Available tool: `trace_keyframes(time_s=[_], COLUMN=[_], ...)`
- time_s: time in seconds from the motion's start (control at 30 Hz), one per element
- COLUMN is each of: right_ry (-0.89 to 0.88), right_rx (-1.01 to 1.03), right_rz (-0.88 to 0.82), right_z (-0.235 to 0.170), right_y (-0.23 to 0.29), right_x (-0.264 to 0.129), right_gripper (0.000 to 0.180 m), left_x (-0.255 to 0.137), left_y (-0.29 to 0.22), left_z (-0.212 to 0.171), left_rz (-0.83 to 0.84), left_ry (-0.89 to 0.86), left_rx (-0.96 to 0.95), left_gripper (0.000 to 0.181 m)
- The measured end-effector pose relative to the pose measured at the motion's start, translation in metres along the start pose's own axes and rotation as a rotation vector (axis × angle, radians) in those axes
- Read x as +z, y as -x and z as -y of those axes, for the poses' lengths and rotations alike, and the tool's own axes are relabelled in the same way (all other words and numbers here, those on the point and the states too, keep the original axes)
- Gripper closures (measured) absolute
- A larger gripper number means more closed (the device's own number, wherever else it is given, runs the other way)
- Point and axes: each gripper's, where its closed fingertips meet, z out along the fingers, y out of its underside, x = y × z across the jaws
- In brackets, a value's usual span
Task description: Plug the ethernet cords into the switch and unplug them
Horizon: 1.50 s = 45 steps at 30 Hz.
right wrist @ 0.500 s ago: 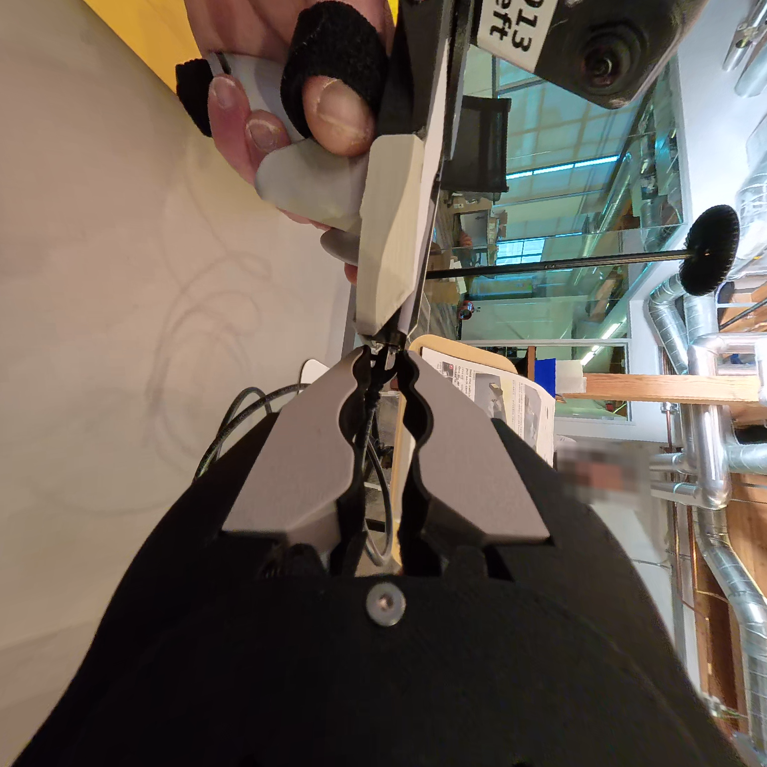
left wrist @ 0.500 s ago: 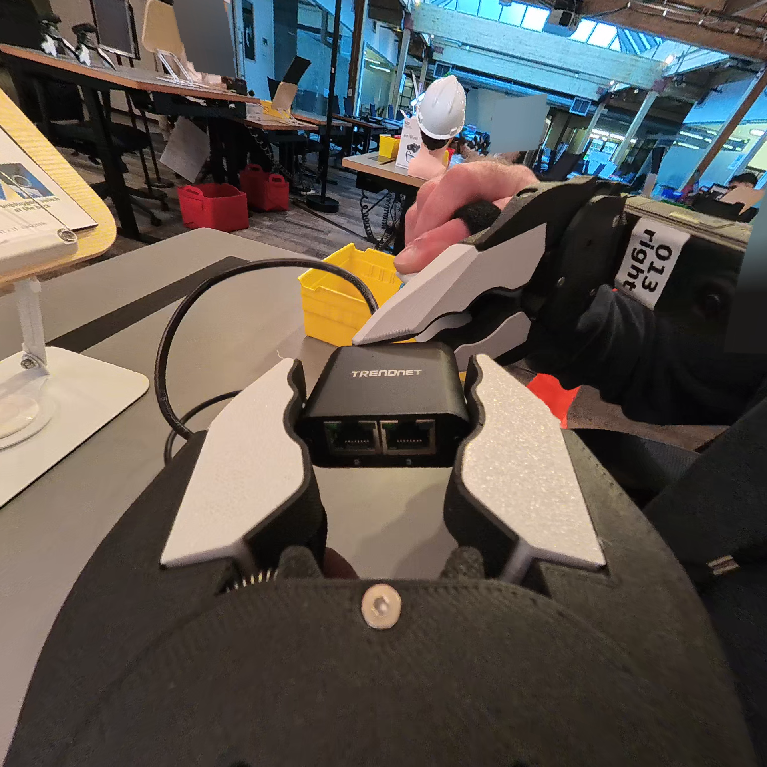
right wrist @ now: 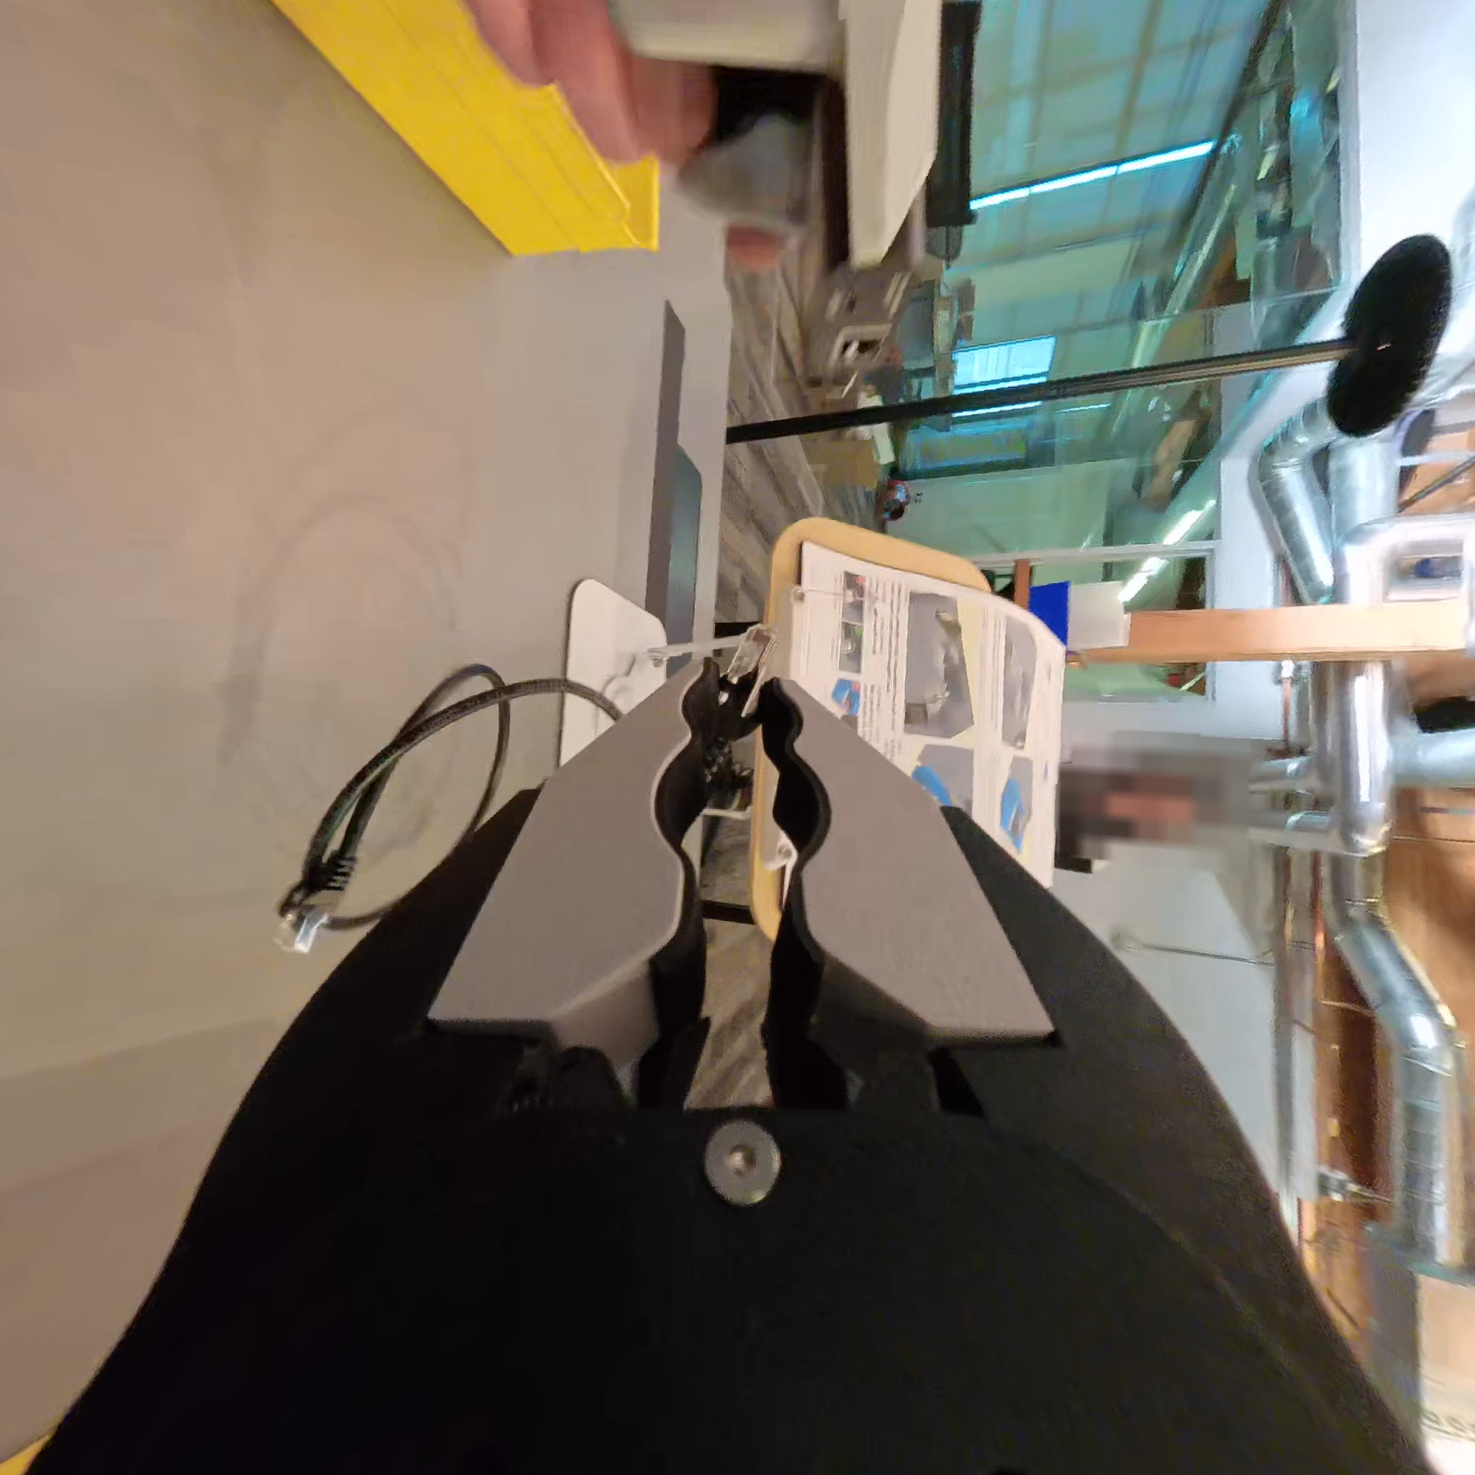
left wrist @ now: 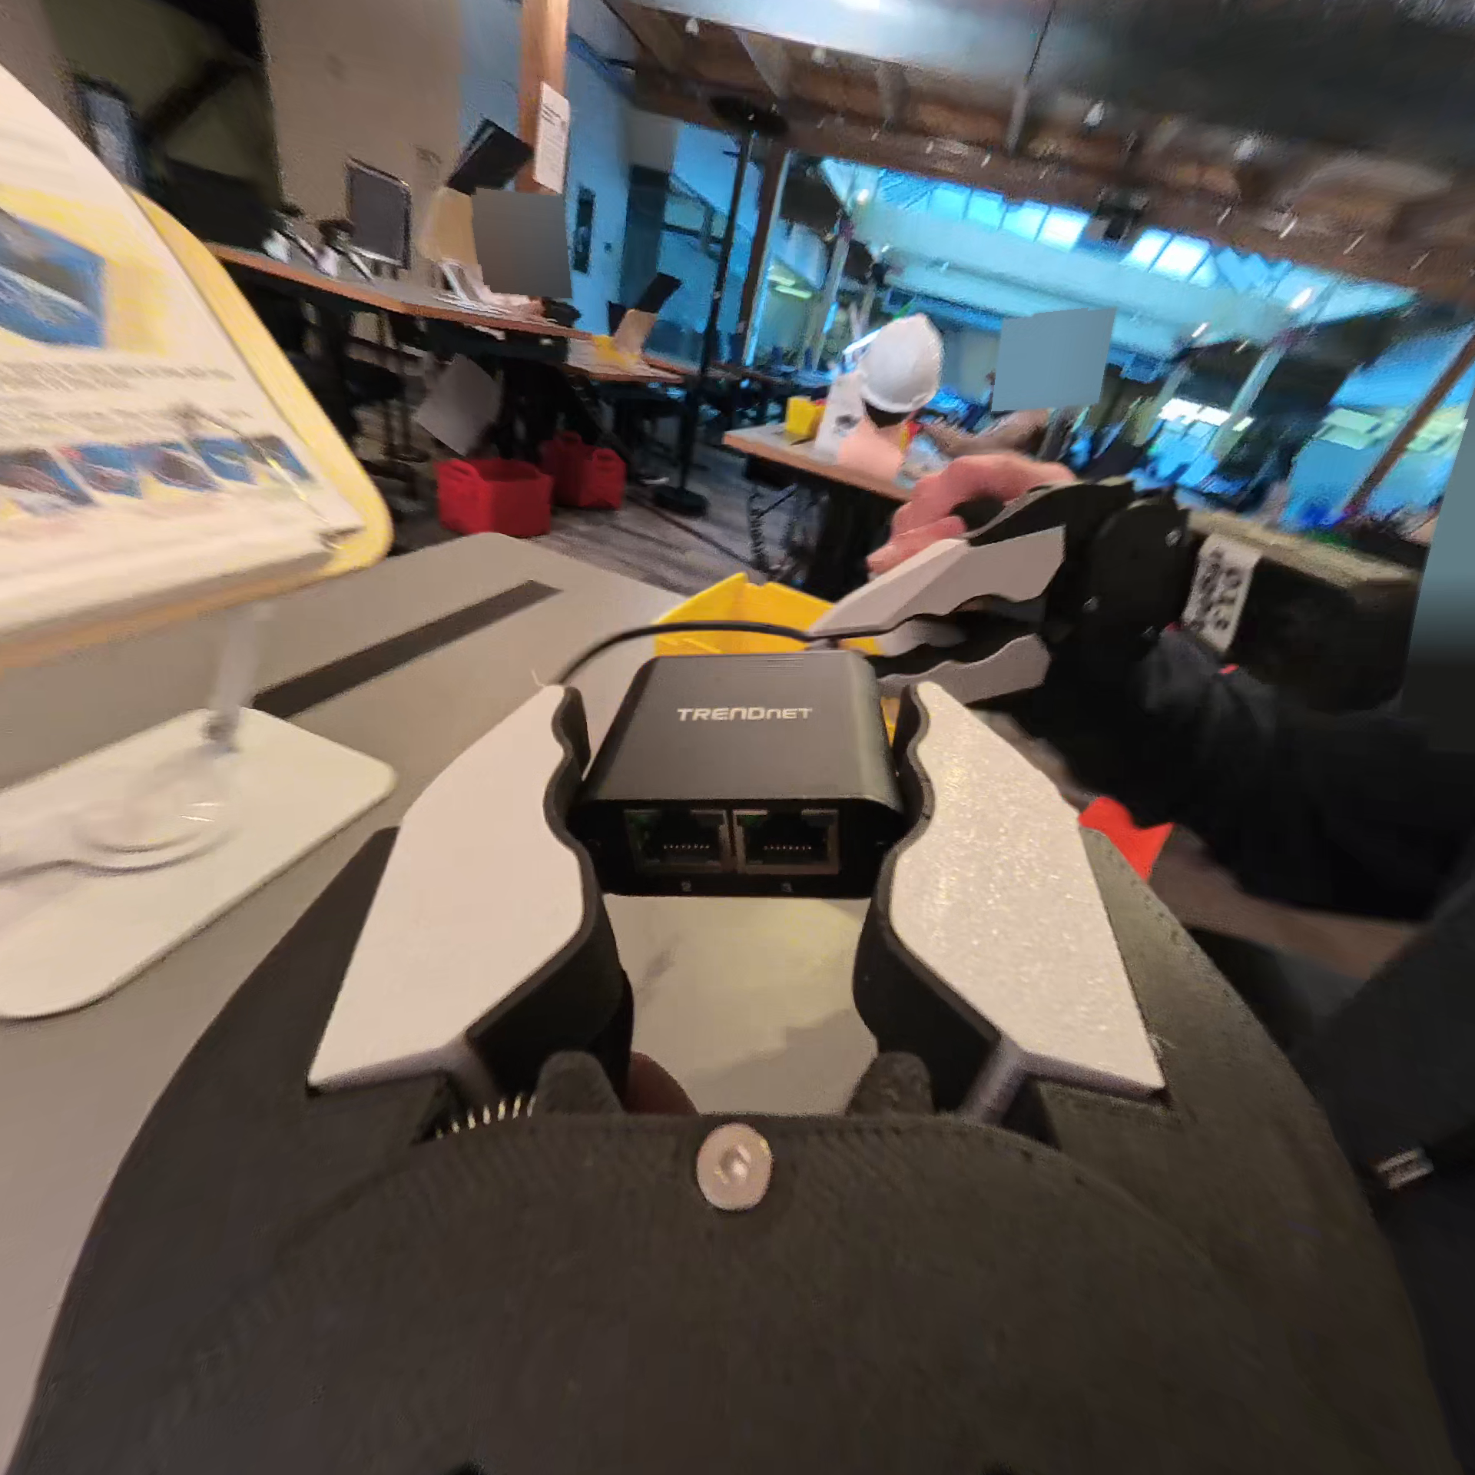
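My left gripper is shut on a small black switch and holds it by its sides above the grey table. Two empty ports face the camera. My right gripper is shut on the clear plug of a black ethernet cord. The plug sticks out past the fingertips, free of the switch. The cord loops over the table, and its other plug lies loose there. In the left wrist view the right gripper is behind the switch to the right, with the cord trailing left.
A yellow bin stands behind the switch. A sign holder with a printed sheet on a white base stands at the left of the table. The left gripper and a hand show blurred at the top of the right wrist view.
The right gripper, earlier tight against the back of the switch, has drawn away with the plug in it. The left gripper and switch have moved away from it.
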Motion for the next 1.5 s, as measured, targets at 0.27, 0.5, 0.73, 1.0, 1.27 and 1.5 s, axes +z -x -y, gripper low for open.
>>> trace_keyframes(time_s=[0.27,0.5,0.73,1.0,1.27,1.5], right_ry=[0.018,0.175,0.424,0.653,0.58,0.456], right_rx=[0.172,0.246,0.326,0.574,0.896,1.068], right_rz=[-0.126,-0.336,-0.409,-0.295,-0.271,-0.301], right_z=[-0.019,-0.074,-0.135,-0.207,-0.224,-0.189], right_y=[-0.061,-0.14,-0.157,-0.048,0.043,0.026], right_x=[-0.033,-0.104,-0.188,-0.207,-0.186,-0.196], right_gripper=[0.171,0.17,0.17,0.169,0.169,0.169], left_x=[0.005,-0.001,0.001,0.006,0.011,0.014], left_y=[-0.01,-0.008,-0.005,-0.003,-0.003,-0.002], left_z=[-0.003,0.003,-0.004,-0.011,-0.02,-0.025], left_rz=[0.04,0.038,0.038,0.049,0.052,0.046], left_ry=[0.112,0.1,0.119,0.144,0.172,0.179], left_rx=[0.185,0.2,0.193,0.181,0.177,0.17], left_gripper=[0.107,0.107,0.107,0.107,0.107,0.107])
